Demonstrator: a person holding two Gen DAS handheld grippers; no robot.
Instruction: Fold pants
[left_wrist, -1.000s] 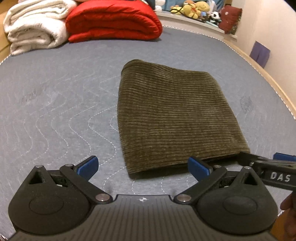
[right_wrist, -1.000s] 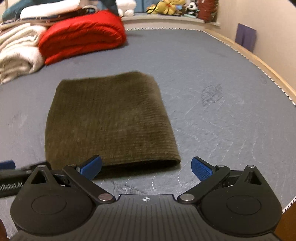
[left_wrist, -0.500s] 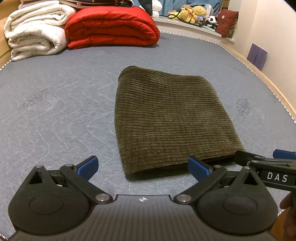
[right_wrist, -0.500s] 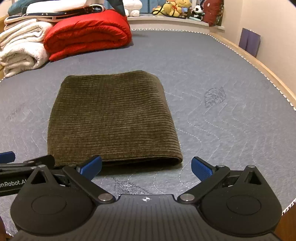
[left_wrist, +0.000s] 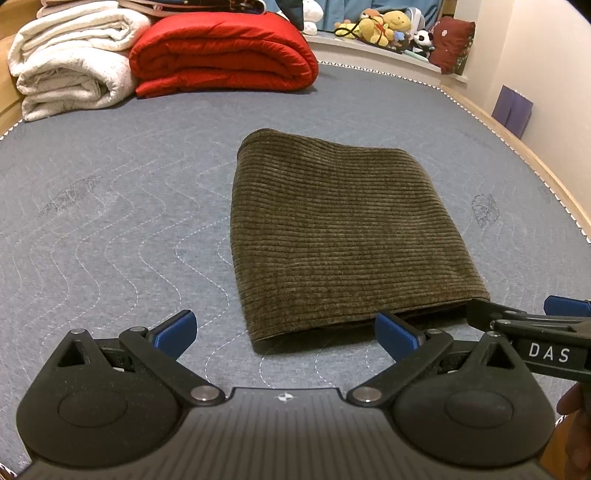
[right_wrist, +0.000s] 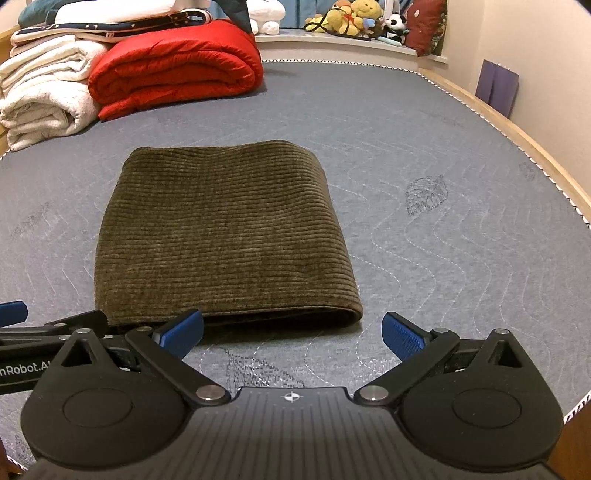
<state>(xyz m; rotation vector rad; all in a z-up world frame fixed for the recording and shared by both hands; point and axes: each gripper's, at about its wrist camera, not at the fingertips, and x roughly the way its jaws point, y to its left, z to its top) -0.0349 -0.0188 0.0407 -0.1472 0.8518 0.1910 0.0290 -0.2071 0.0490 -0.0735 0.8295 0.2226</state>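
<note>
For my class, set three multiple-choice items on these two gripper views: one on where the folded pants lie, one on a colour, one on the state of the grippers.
1. Where do the pants lie?
A. On the grey quilted mattress
B. On top of the red duvet
C. In a basket

2. What colour is the folded duvet beside the white blankets?
A. Blue
B. Red
C. Green

3. How do the left gripper and right gripper stand?
A. Both shut on the pants
B. One open, one shut
C. Both open, holding nothing

Answers: 1 A, the pants rest flat on the mattress, apart from the bedding. 2 B, the duvet is bright red. 3 C, each pair of blue pads is spread wide with nothing between.
</note>
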